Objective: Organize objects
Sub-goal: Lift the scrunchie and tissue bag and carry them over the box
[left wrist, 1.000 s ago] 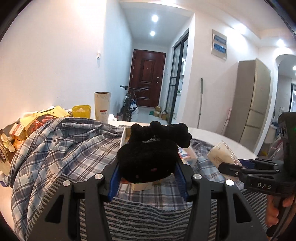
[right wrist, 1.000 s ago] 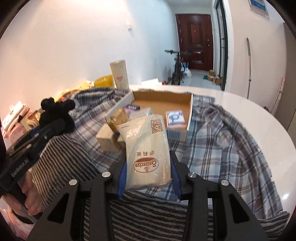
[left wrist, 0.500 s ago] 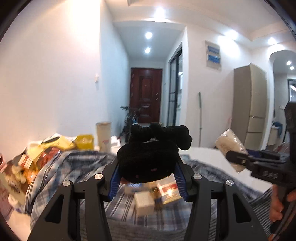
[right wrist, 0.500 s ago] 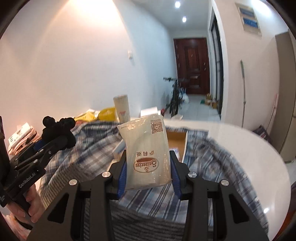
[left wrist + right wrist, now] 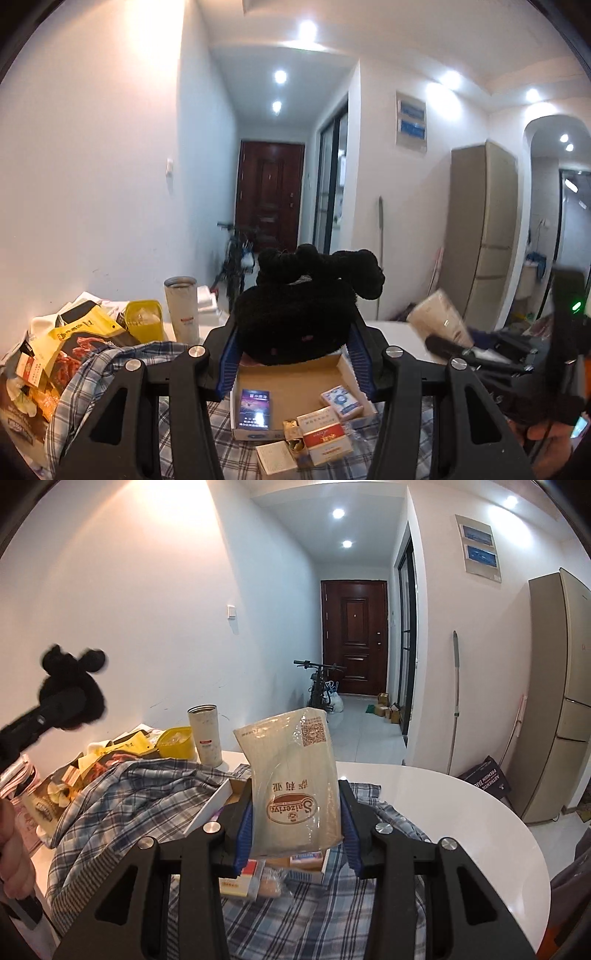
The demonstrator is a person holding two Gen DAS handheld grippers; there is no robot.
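Recessed ceiling spotlights [image 5: 280,76] light the room brightly and evenly, and a warm glow washes the upper left wall in both views. The white tabletop [image 5: 436,794] carries a soft sheen. Fisheye bending curves walls and door frames, with black vignette at every corner. In the left wrist view the pale packet [image 5: 439,321] at the right is smeared by motion blur; the black plush toy [image 5: 295,314] reads as a nearly featureless dark mass.
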